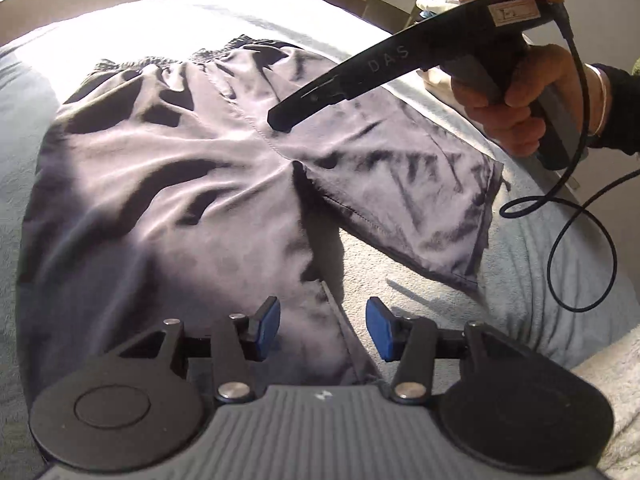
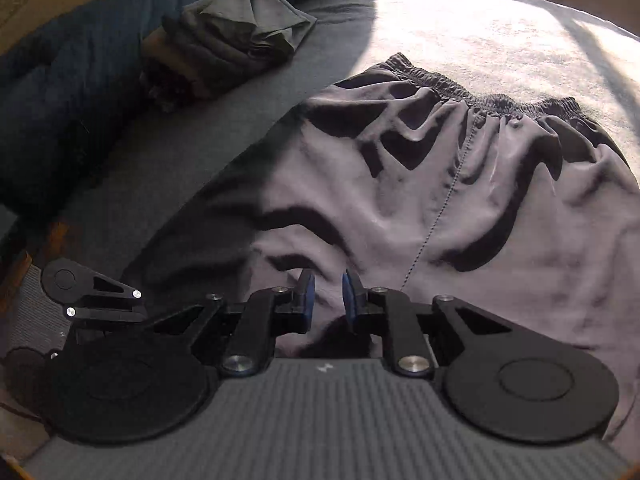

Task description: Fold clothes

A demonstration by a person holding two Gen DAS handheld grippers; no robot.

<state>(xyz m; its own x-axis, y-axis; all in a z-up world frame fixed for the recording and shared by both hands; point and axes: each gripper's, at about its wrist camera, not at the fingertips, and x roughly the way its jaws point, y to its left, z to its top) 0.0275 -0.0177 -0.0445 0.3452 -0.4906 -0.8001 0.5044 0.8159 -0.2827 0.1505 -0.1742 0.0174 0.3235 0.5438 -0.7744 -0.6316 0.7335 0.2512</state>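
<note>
- Wrinkled grey fabric shorts (image 1: 180,168) lie flat on the pale blanket (image 1: 540,280).
- Left gripper (image 1: 323,328): parted, empty.
- Right gripper (image 2: 329,298): gap narrow, nothing pinched.
- Best grab both leg hems evenly, I'd say.

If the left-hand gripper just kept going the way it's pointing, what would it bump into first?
Most likely the dark shorts spread on the bed: the left gripper points down over one leg's hem, with nothing between. Depth is hard to judge.

Wrinkled grey shorts (image 1: 192,184) spread flat, unfolded, on the bed (image 1: 540,280)
</note>
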